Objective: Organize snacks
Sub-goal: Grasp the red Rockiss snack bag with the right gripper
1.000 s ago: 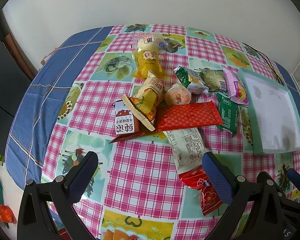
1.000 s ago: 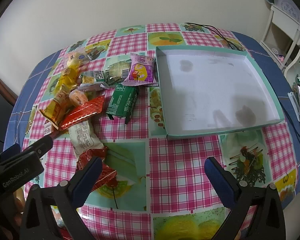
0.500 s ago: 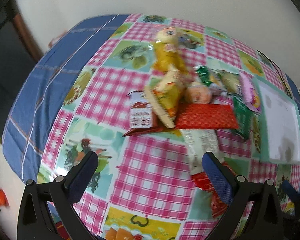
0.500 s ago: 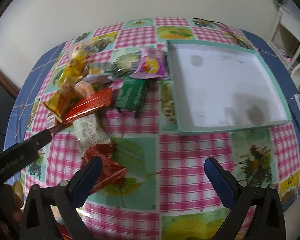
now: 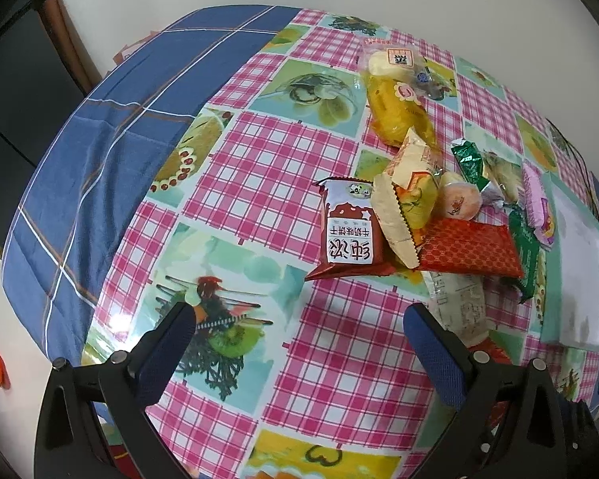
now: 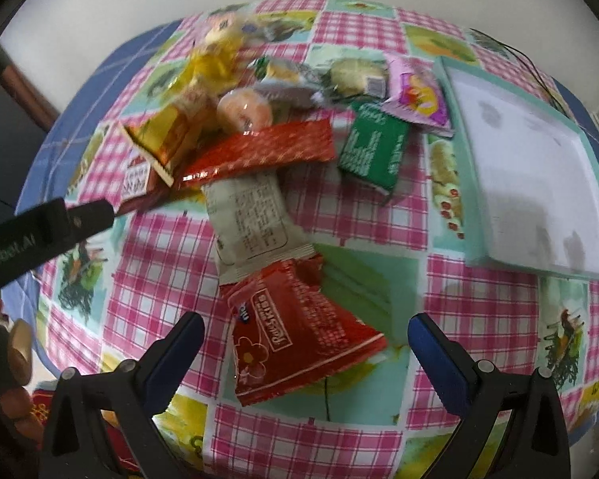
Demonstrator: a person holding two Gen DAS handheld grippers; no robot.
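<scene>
A pile of snack packets lies on the checked tablecloth. In the left wrist view my left gripper (image 5: 299, 343) is open and empty, just short of a dark red packet with white label (image 5: 349, 227) and a long red patterned packet (image 5: 469, 249). In the right wrist view my right gripper (image 6: 305, 353) is open, with a red packet (image 6: 299, 343) lying on the table between its fingers, untouched as far as I can see. A white packet (image 6: 247, 219) and a green packet (image 6: 373, 149) lie beyond it. A teal-rimmed tray with a white floor (image 6: 539, 167) lies at the right, with nothing in it.
The blue cloth edge of the table (image 5: 112, 151) falls off at the left. Yellow packets (image 5: 395, 107) and a round orange snack (image 5: 459, 201) sit at the far side of the pile. The left gripper's black body (image 6: 40, 235) shows at the left of the right wrist view.
Both grippers have moved left and closer to the pile. The red packet now lies between the right fingers; the left gripper now faces the dark red packet. Both stay open.
</scene>
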